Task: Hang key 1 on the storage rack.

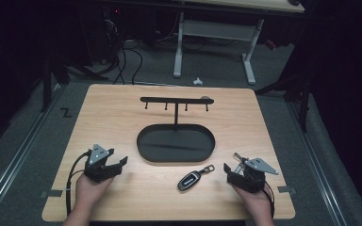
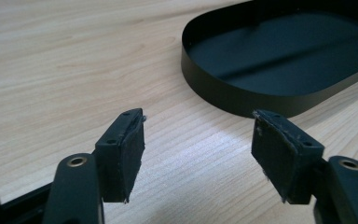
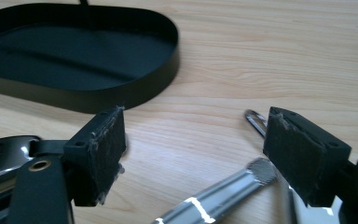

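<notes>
The key fob lies flat on the table, between the two grippers and nearer the right one, just in front of the black tray; its metal loop points toward the tray's right end. The right gripper rests low beside it with its jaws spread wide and nothing between them, and in the right gripper view the fob's dark glossy body sits at the far left edge behind the left pad. The left gripper is also wide open and empty, aimed across bare wood at the tray's near wall. The work in hand looks like picking up the fob, probably to hang it on one of the hooks of the rack or lay it in the tray. To do that well, the right gripper should swing toward the fob and line its pads across the narrow sides of the body (the flat top gives nothing to squeeze), come down until the pads nearly brush the wood, then close gently so the slick casing does not squirt out. The tray holds nothing, and the hooks on the rack carry nothing.
</notes>
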Motion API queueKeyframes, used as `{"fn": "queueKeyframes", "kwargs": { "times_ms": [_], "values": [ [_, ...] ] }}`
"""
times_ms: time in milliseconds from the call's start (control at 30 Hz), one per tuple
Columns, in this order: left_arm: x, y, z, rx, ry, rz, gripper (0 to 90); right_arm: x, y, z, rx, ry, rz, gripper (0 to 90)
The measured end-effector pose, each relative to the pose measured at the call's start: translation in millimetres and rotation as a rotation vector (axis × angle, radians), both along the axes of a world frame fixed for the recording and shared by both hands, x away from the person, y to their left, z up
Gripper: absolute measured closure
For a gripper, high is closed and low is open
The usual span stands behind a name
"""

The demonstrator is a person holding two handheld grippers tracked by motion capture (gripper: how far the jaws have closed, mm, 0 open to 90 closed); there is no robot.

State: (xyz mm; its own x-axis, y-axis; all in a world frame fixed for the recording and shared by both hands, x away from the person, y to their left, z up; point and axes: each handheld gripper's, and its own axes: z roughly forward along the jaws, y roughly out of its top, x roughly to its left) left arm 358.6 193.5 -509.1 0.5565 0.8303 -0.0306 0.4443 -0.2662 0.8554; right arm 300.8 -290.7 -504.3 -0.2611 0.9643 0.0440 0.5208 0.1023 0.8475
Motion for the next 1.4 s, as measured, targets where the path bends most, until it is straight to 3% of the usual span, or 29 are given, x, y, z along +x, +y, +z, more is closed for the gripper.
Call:
{"fn": "queueKeyframes", "kwargs": {
  "times_ms": [233,367,633,800,1167,1400],
  "values": [
    [0.9,-0.3,-2.6,0.015,0.007,0.000,34.6,5.3,28.2,-2.3,-0.013,0.028,0.091,19.0],
    [-1.3,0.6,-2.4,0.012,0.005,-0.001,34.5,6.3,56.7,-3.1,-0.022,0.040,0.159,19.4],
    [-3.2,-0.1,-2.4,0.024,-0.006,-0.003,34.0,4.4,91.0,-7.2,-0.033,0.083,0.223,20.4],
    [-1.3,-0.7,-4.0,0.031,-0.004,-0.006,34.1,7.1,97.6,-13.1,-0.055,0.124,0.239,17.5],
    [-2.7,-3.5,-2.6,0.049,-0.019,-0.013,34.1,4.0,93.8,-17.3,-0.120,0.132,0.229,18.8],
    [-1.9,-5.2,-2.6,0.055,-0.020,-0.017,33.8,1.6,80.4,-17.4,-0.116,0.139,0.204,19.0]
  ]
}}
